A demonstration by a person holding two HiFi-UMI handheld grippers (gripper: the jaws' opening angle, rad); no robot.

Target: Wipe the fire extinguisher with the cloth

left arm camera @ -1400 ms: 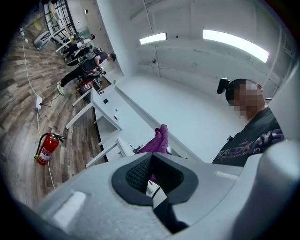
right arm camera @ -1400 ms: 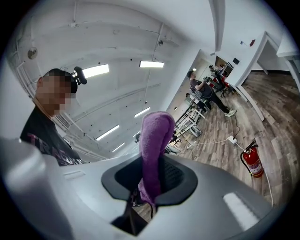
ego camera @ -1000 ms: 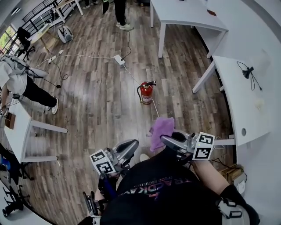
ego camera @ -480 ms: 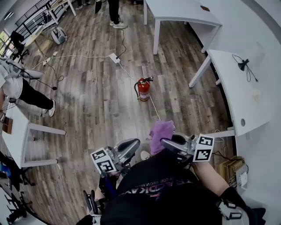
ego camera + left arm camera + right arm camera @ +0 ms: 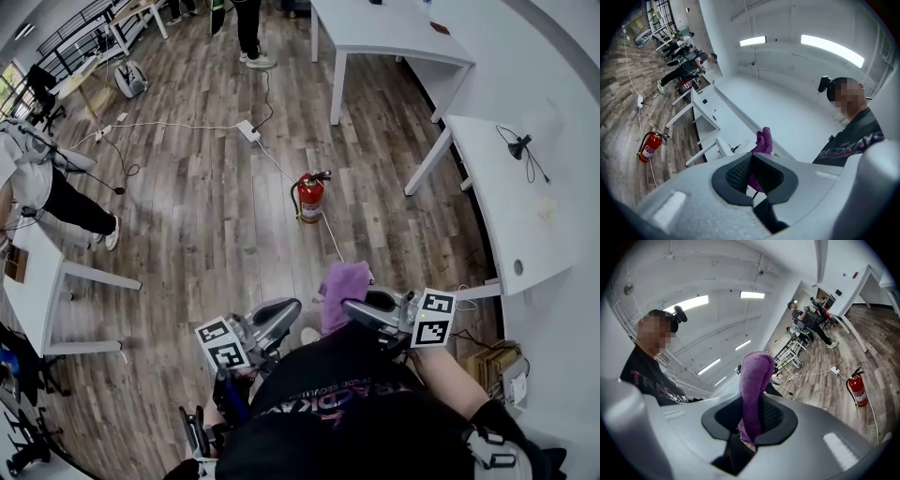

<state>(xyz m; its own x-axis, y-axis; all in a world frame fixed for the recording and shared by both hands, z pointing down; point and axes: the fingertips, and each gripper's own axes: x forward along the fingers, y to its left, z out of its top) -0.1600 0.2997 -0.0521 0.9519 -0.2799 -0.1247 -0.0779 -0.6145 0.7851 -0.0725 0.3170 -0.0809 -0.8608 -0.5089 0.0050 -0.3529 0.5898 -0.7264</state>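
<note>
- Over the last second little has changed around the fire extinguisher [image 5: 310, 199]; it stands upright on the wood floor [image 5: 206, 216] where it was, with a white cable [image 5: 330, 234] running past its base
- the head view has swayed a little and come back; the extinguisher is about as far ahead as it was a second ago
- the right gripper [image 5: 354, 302] stays clamped on the purple cloth [image 5: 343, 292], which juts out past its jaws in a fold; the cloth is on the person's side of the extinguisher and well apart from it, a touch lower in the view than before
- the left gripper [image 5: 289, 307] is beside the right one, just as far from the extinguisher; its jaws are pressed together on nothing
- judgement: the approach is hardly under way and no wiping has begun; the cloth must be carried forward and down to the red cylinder
</note>
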